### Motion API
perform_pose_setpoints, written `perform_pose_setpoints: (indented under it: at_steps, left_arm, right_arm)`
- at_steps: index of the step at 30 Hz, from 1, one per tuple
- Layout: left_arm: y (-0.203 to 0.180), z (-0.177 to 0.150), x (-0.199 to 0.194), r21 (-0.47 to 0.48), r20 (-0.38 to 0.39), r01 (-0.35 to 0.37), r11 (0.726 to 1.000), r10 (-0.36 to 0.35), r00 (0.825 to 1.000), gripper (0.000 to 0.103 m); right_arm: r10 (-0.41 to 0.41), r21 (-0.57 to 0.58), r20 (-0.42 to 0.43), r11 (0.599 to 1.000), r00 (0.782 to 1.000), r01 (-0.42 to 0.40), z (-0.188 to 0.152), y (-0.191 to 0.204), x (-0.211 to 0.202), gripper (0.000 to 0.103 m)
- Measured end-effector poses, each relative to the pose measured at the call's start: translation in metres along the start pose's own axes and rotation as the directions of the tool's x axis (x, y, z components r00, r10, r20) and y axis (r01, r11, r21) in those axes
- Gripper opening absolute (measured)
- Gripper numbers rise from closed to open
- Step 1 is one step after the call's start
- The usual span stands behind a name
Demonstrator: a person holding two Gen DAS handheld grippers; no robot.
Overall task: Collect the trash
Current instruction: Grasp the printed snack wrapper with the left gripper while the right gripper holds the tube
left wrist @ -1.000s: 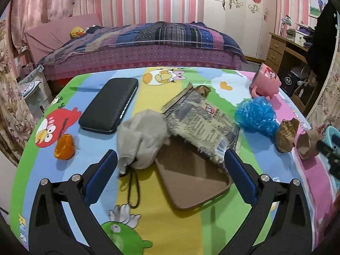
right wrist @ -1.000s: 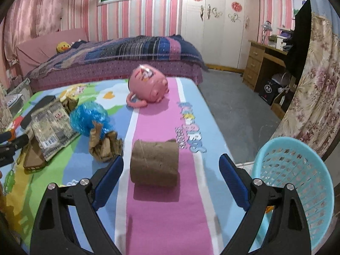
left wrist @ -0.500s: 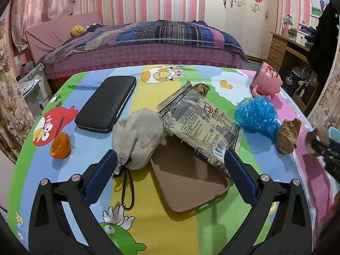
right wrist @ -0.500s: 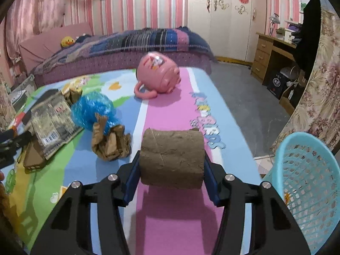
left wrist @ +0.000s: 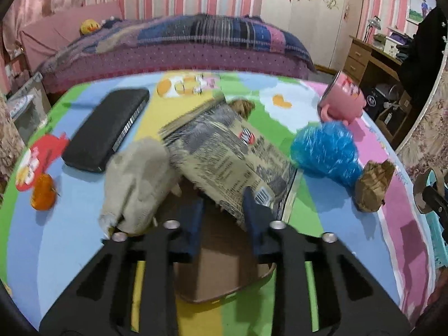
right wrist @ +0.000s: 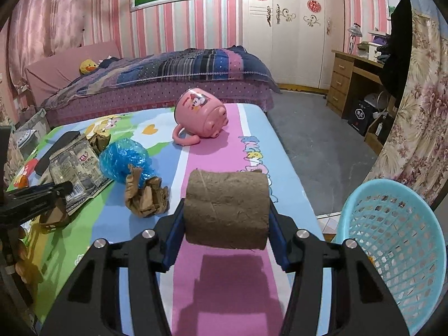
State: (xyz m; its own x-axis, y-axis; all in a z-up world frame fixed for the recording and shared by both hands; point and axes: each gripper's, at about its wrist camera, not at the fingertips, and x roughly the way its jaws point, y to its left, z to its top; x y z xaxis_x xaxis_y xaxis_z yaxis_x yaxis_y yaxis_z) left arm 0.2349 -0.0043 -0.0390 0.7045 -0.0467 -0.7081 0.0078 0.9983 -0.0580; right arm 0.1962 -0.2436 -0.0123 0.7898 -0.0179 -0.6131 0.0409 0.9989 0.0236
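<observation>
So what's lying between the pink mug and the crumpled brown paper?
The scrunched blue plastic bag lies between the pink mug and the crumpled brown paper, touching the paper. Both wrist views show it.

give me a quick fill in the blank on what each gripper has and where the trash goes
The right gripper is shut on a brown ____ tube. The light blue mesh ____ stands at the right edge of the right wrist view, off the table. The left gripper has just been closing its fingers around the edge of a printed snack ____. The pink mug lies on its ____.

Missing words: cardboard; basket; wrapper; side
</observation>
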Motion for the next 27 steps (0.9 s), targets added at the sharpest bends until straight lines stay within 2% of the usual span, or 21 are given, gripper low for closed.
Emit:
perform_pose_setpoints:
  at_steps: [5, 11, 15, 19, 27]
  left_arm:
    - [0.004, 0.003, -0.017, 0.007, 0.061, -0.006, 1.000, 0.005, 0.998, 0.010]
    - [0.009, 0.003, -0.043, 0.012, 0.131, -0.017, 1.000, 0.015, 0.991, 0.004]
    - [0.006, 0.002, -0.059, 0.030, 0.170, -0.031, 0.999, 0.025, 0.985, 0.003]
    - [0.002, 0.001, -0.065, 0.038, 0.175, -0.033, 0.999, 0.026, 0.984, 0.002]
    - [-0.017, -0.001, -0.084, 0.073, 0.196, -0.007, 0.997, -0.008, 0.981, 0.001]
  right_arm:
    - [-0.003, 0.007, 0.017, 1.000, 1.000, 0.003, 0.002, -0.005, -0.007, 0.053]
    - [-0.012, 0.009, 0.032, 1.000, 0.999, 0.011, 0.004, -0.010, -0.016, 0.053]
    - [-0.014, 0.000, 0.044, 1.000, 0.999, 0.014, 0.005, -0.012, -0.023, 0.053]
    - [-0.003, -0.002, 0.043, 1.000, 0.999, 0.003, 0.006, -0.014, -0.028, 0.053]
    - [-0.003, 0.002, 0.053, 1.000, 0.999, 0.003, 0.004, -0.024, -0.044, 0.053]
